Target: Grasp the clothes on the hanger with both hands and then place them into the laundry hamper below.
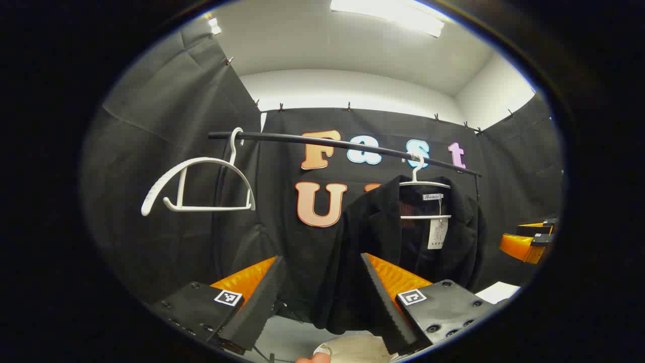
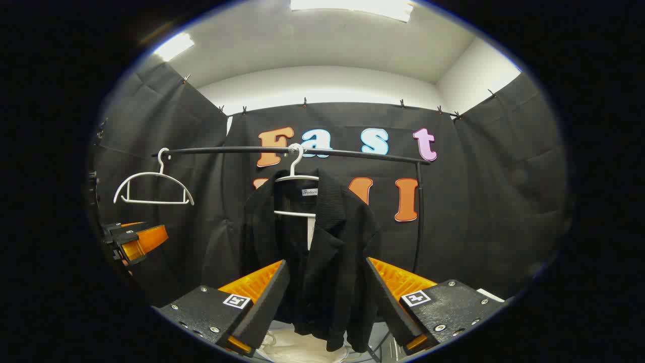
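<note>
A black jacket (image 1: 373,237) (image 2: 327,242) hangs on a white hanger (image 1: 422,184) (image 2: 296,177) from a black rail (image 1: 342,144) (image 2: 302,150). In the left gripper view my left gripper (image 1: 320,258) is open, and the jacket's left side shows in the gap between its fingers, a little beyond them. My right gripper (image 2: 326,263) is open too and faces the jacket's front, its fingers either side of the lower hem. Each gripper also appears at the edge of the other's view: the right gripper (image 1: 529,242) and the left gripper (image 2: 136,242). The pale rim of the hamper (image 1: 352,349) (image 2: 302,348) shows below the jacket.
An empty white hanger (image 1: 201,186) (image 2: 151,189) hangs near the rail's left end. The rail's upright post (image 2: 417,217) stands to the right of the jacket. A white flat object (image 1: 496,291) lies low on the right. A fingertip (image 1: 313,358) shows at the bottom edge.
</note>
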`<control>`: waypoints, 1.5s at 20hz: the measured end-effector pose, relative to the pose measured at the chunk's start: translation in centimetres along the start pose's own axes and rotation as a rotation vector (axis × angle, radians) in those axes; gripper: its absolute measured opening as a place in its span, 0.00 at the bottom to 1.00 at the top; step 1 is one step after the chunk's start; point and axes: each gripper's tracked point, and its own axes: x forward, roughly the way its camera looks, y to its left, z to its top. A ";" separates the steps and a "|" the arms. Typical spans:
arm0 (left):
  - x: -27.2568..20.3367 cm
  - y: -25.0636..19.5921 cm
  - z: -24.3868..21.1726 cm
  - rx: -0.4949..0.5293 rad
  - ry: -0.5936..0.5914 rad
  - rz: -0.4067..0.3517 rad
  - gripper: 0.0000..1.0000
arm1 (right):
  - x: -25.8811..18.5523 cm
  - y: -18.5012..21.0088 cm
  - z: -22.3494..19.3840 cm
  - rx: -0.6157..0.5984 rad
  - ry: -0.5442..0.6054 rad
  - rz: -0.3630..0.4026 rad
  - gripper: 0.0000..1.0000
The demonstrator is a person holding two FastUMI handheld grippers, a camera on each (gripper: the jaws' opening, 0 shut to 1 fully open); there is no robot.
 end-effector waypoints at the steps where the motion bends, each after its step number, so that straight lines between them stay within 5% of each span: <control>1: -0.1 0.1 -0.1 0.004 0.001 0.006 0.96 | -0.1 -0.1 0.0 0.001 -0.002 -0.002 0.93; 7: -0.3 0.0 0.1 0.004 -0.002 0.011 0.92 | 0.4 -0.3 -0.5 0.018 0.004 -0.002 0.98; 9: -0.1 -0.1 0.1 0.000 -0.006 0.009 0.96 | 0.4 -0.2 -0.6 0.020 0.001 0.004 0.88; 11: -0.3 -0.2 0.2 -0.003 -0.012 0.003 0.92 | 0.3 -0.3 -0.7 0.011 0.002 0.002 0.98; 13: -0.1 -0.1 0.3 0.005 -0.016 0.005 1.00 | 0.2 0.0 -0.6 0.007 0.002 0.005 0.93; 15: -0.1 -0.3 0.2 0.001 -0.013 -0.001 0.93 | 0.2 0.0 -0.7 0.006 0.002 0.005 0.98; 20: 0.2 -0.2 -0.2 -0.005 -0.002 0.001 0.93 | 0.5 -0.1 -1.2 0.005 0.007 -0.003 0.90; 21: 0.3 -0.2 -0.2 -0.008 0.000 0.002 1.00 | 0.7 -0.2 -1.3 0.003 0.007 -0.005 0.93; 22: 0.3 0.0 -0.4 -0.004 0.002 0.007 0.93 | 1.0 -0.1 -1.7 0.002 0.014 -0.005 0.93; 23: 0.3 0.3 -0.4 0.002 0.003 0.014 1.00 | 1.2 0.2 -2.1 0.004 0.026 0.000 0.93; 30: -0.4 1.6 -0.4 -0.006 0.000 0.039 1.00 | 7.0 2.9 -3.4 0.007 0.055 0.067 0.98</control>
